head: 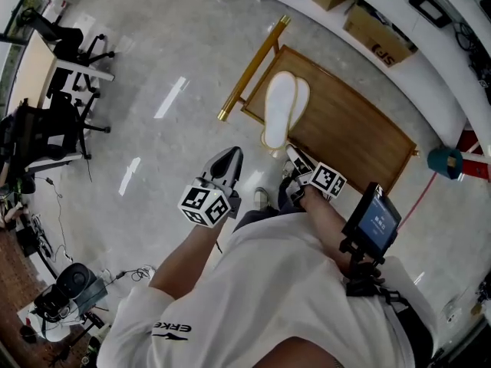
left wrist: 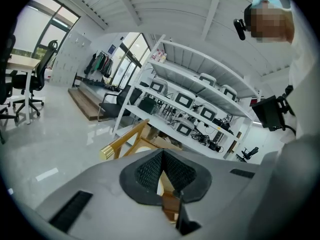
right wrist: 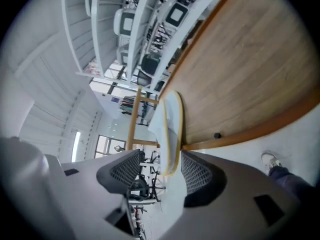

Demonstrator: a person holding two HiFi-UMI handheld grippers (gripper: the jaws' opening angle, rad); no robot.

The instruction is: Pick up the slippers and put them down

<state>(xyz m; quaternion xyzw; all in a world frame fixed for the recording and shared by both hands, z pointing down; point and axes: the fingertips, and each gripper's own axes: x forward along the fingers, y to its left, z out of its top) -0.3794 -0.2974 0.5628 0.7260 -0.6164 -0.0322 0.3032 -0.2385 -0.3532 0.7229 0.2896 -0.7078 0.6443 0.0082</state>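
Forearms [head: 192,251] outstretched — right tool [head: 294,157] spread astride slippers [head: 280,110].

Pair of white foam slippers [head: 281,112] lies on the near edge of the low wooden platform [head: 360,140], heels overhanging toward me, between the parted jaws of my right gripper [head: 294,158]. My left gripper [head: 227,164] sits to its left, over the glossy grey floor [head: 153,60]. A brass-coloured rail [head: 253,67] flanks the platform's left side; a white shelf [head: 430,75] with brown cardboard boxes [head: 376,33] stands behind.

Both held out ahead, left gripper [head: 228,157] fingers [left wrist: 149,171] seemingly together, right gripper [head: 294,158] fingers [right wrist: 125,171] apart
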